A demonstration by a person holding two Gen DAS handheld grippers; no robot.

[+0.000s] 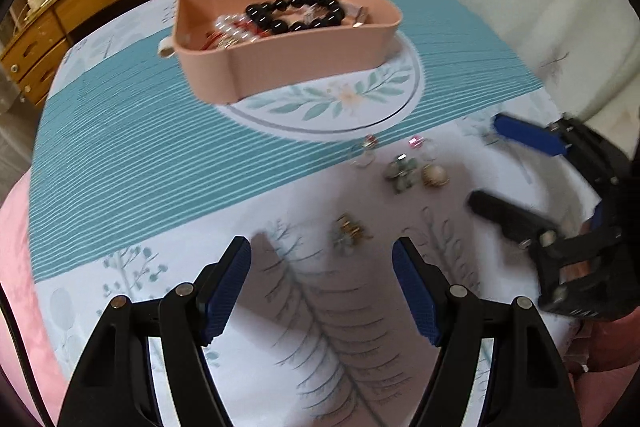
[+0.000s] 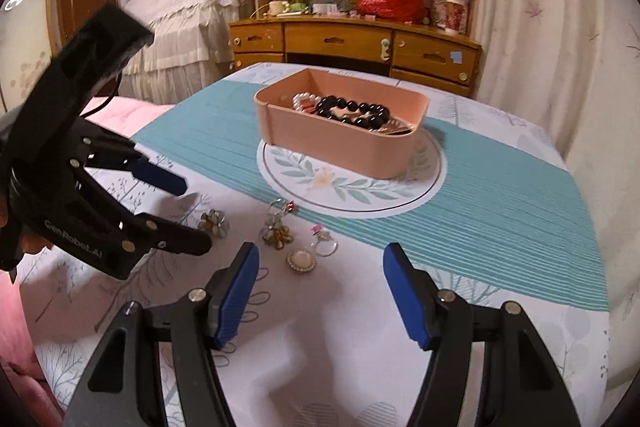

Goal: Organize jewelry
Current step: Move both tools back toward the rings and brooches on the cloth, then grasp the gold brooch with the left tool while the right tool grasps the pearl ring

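Jewelry pieces lie loose on the patterned cloth [image 1: 120, 163] toward its near edge in the left wrist view: a gold floral brooch [image 1: 349, 230] just ahead of the left gripper [image 1: 321, 293], a green-stoned cluster [image 1: 400, 171] touching a round pearl brooch [image 1: 434, 175], and two blurred rings [image 1: 394, 145] beyond them. The pink tray [image 1: 304, 51] sits near the cloth's middle, holding a black bead bracelet [image 1: 296, 13] and pearl strands. The left gripper hovers low with its blue pads spread wide and nothing between them; the right gripper [image 1: 482, 163] reaches in from the right edge, fingers parted. In the right wrist view, the pearl brooch [image 2: 301, 261] lies just ahead of the right gripper [image 2: 318, 293], beside a pink-stoned ring [image 2: 322, 239] and the cluster [image 2: 277, 233]; the floral brooch [image 2: 214, 222] lies just beside the left gripper's lower fingertip. Both grippers [image 2: 198, 213] stand released, tilted down toward the cloth.
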